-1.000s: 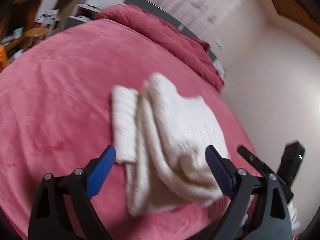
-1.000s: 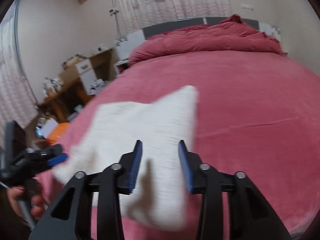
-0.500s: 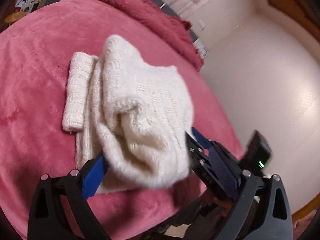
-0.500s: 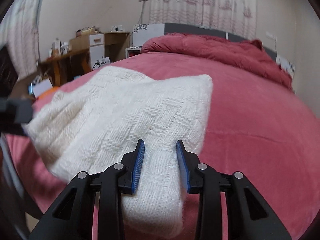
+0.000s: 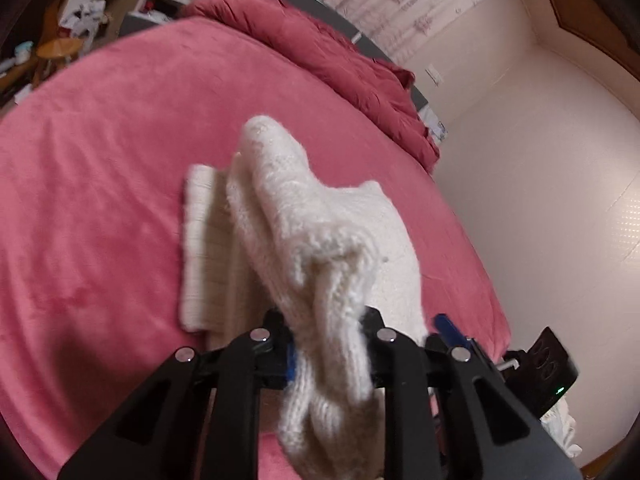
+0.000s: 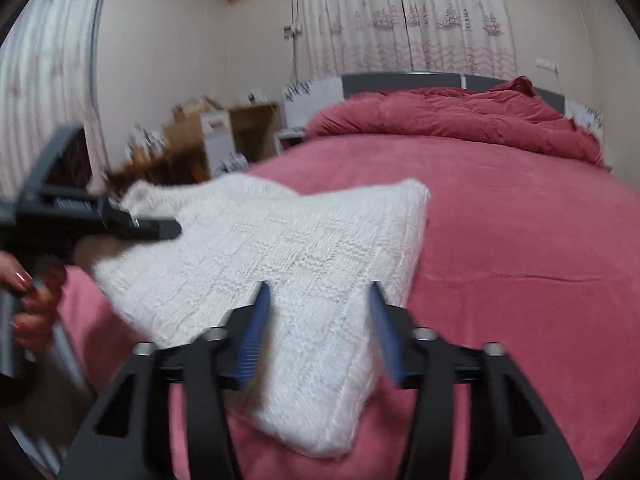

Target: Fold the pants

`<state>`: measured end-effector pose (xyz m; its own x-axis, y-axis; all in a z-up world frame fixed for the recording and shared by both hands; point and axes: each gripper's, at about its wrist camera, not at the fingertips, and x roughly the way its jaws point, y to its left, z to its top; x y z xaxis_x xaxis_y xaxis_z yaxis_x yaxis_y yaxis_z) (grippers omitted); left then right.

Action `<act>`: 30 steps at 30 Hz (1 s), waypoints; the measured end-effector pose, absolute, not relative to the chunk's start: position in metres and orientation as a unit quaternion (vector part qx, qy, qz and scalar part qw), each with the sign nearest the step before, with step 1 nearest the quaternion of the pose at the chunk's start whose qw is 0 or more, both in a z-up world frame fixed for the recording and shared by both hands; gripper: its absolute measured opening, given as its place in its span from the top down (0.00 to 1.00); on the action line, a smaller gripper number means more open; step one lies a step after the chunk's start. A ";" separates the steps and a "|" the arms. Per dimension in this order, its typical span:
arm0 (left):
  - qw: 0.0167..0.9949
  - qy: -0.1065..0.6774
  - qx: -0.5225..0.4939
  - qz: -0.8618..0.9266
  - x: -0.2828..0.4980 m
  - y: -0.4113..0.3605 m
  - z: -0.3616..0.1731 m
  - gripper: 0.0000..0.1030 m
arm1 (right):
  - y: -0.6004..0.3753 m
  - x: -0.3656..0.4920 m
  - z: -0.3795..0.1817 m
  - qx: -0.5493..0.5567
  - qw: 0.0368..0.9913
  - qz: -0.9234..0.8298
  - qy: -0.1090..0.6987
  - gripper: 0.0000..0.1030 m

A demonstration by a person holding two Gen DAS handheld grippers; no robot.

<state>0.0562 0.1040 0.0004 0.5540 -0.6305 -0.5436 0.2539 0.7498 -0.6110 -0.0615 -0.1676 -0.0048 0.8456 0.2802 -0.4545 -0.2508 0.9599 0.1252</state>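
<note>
The cream-white, chunky knitted pants (image 5: 320, 236) lie bunched on the pink plush bed (image 5: 100, 184), directly ahead of both tongs, with one bunched end lifted off the bed. The left tongs (image 5: 328, 344) are closing, and a thick wad of knit is already squeezed between their blue pads. The right tongs (image 6: 320, 332) are opening, their blue pads standing apart on either side of a flat corner of the fabric without pressing it. The knit looks light, soft and stretchy, so it will likely sag and slump between grips instead of holding a crease; taking it at edges or corners, one in each tongs, should keep the layers square, while a mid-fabric pinch may drag only the top layer. Beyond the pants, a rumpled red duvet (image 6: 460, 116) lies at the far end of the bed, well clear. A cluttered wooden desk (image 6: 192, 148) stands off to the left, also out of the way.
</note>
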 end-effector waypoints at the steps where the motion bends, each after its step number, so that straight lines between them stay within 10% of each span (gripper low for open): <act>1: 0.853 0.401 -0.222 -0.250 0.054 0.105 -0.008 0.83 | -0.167 -0.058 -0.007 0.037 0.955 0.147 0.255 0.47; 30: 0.901 0.389 -0.106 -0.160 0.068 0.088 -0.028 0.29 | -0.221 0.008 -0.012 0.253 0.868 0.147 0.402 0.23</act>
<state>0.0678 0.0876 -0.0282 0.6460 -0.3709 -0.6672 0.2054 0.9262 -0.3160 0.0081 -0.2206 -0.0119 0.6344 0.4578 -0.6229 -0.0507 0.8287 0.5575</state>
